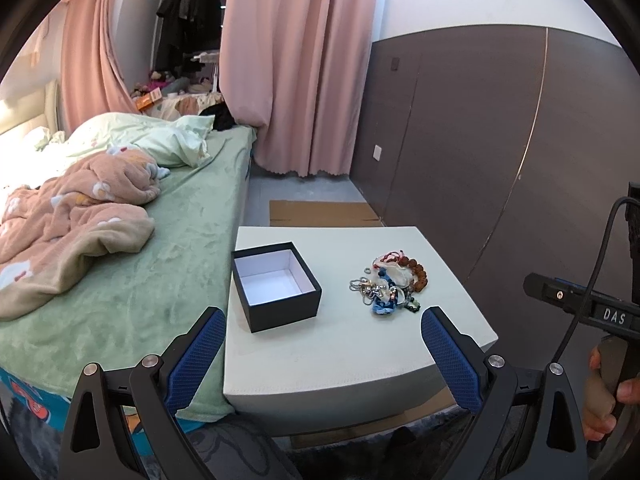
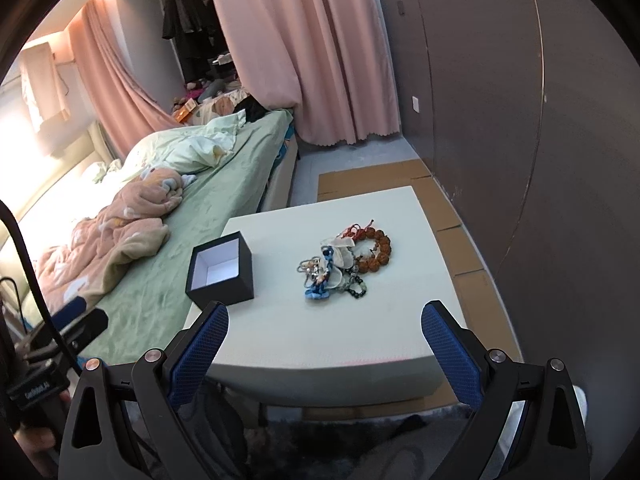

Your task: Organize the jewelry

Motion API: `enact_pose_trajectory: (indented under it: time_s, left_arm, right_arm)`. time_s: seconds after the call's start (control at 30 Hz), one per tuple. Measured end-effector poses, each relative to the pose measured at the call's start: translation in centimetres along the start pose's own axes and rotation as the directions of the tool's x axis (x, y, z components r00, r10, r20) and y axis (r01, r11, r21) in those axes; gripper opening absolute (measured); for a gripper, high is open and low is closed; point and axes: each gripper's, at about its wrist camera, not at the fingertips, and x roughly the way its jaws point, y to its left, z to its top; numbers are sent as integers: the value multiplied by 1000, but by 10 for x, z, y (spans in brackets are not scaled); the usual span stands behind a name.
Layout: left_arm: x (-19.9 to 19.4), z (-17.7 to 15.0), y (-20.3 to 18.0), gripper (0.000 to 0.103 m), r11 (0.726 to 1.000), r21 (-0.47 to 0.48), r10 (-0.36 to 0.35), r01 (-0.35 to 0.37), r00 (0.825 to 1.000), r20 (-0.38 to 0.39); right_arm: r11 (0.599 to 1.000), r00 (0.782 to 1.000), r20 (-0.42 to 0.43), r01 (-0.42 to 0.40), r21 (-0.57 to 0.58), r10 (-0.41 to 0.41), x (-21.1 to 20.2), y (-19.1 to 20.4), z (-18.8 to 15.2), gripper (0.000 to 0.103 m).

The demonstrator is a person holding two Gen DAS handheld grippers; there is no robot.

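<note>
A tangled pile of jewelry [image 1: 390, 286] [image 2: 344, 266] lies on the white table [image 1: 340, 344] [image 2: 320, 328]: brown bead bracelet, red cord, silver chains, blue and green pieces. To its left stands an open black box [image 1: 276, 286] [image 2: 220, 270] with a white, empty inside. My left gripper [image 1: 322, 316] is open, hovering before the table's near edge, nothing between its fingers. My right gripper [image 2: 324, 312] is open too, above the near edge, short of the pile.
A bed [image 1: 120, 240] with green sheet and pink blanket touches the table's left side. Dark wall panels [image 1: 500, 140] run along the right. Cardboard [image 2: 380, 180] covers the floor behind the table. The other gripper [image 1: 580, 308], held by a hand [image 1: 600, 396], shows at right.
</note>
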Motion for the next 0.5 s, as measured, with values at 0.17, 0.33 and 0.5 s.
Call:
enact_pose_trajectory:
  time_s: [0.17,0.33,0.5]
  left_arm:
    - [25,8,-6,98,1000,-1,11,-12,999,-38]
    - [49,17,-13,98,1000,0,17,-17,997,-70]
    - [78,25,-24,98,1000,9,0,1,993,-121]
  right_arm:
    - [998,999,-18,-34,50,35,22,-16,16,98]
    - [990,996,-46,-70,119,76,51,-34,30,97]
    - [970,988,-80,-113,217,133,80,-57,38,92]
